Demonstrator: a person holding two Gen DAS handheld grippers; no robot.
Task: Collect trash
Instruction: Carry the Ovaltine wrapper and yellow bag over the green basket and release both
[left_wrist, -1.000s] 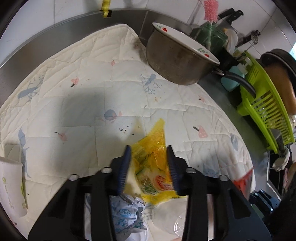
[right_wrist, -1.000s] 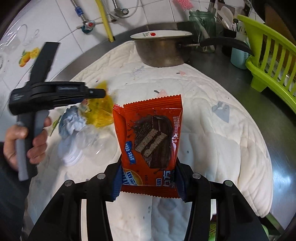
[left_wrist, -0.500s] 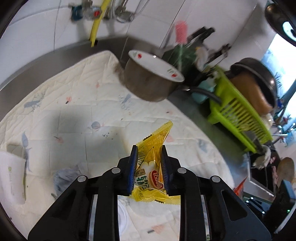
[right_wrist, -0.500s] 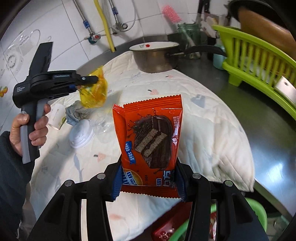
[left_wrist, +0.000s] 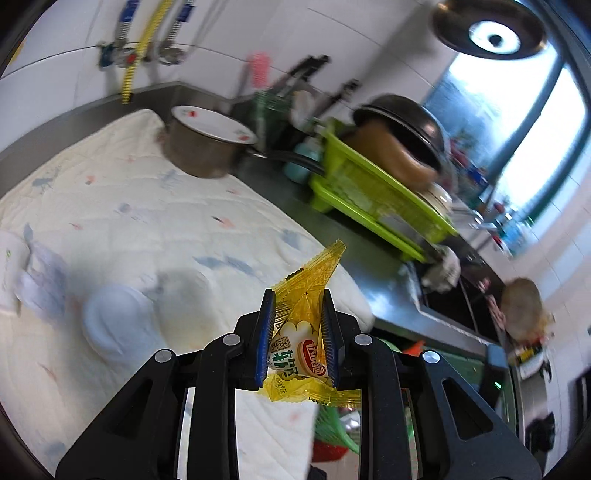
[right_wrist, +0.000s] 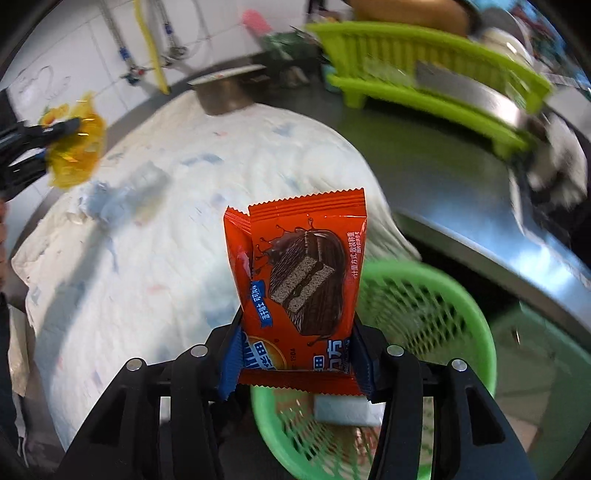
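Right gripper (right_wrist: 295, 354): your jaws are easing open around the red wrapper (right_wrist: 299, 266), which stands upright between them over the green basket (right_wrist: 443, 306). Keep it inside the rim so it drops clear of the quilt (right_wrist: 155, 236) edge. Left gripper (left_wrist: 297, 332) pinches the yellow wrapper (left_wrist: 306, 288) above the quilt's corner; bring it past that edge to the basket before you release.

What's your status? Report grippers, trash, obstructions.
Left gripper clamps yellow wrapper. Right gripper opening, orange wrapper between jaws, above green basket. Nothing blocking.
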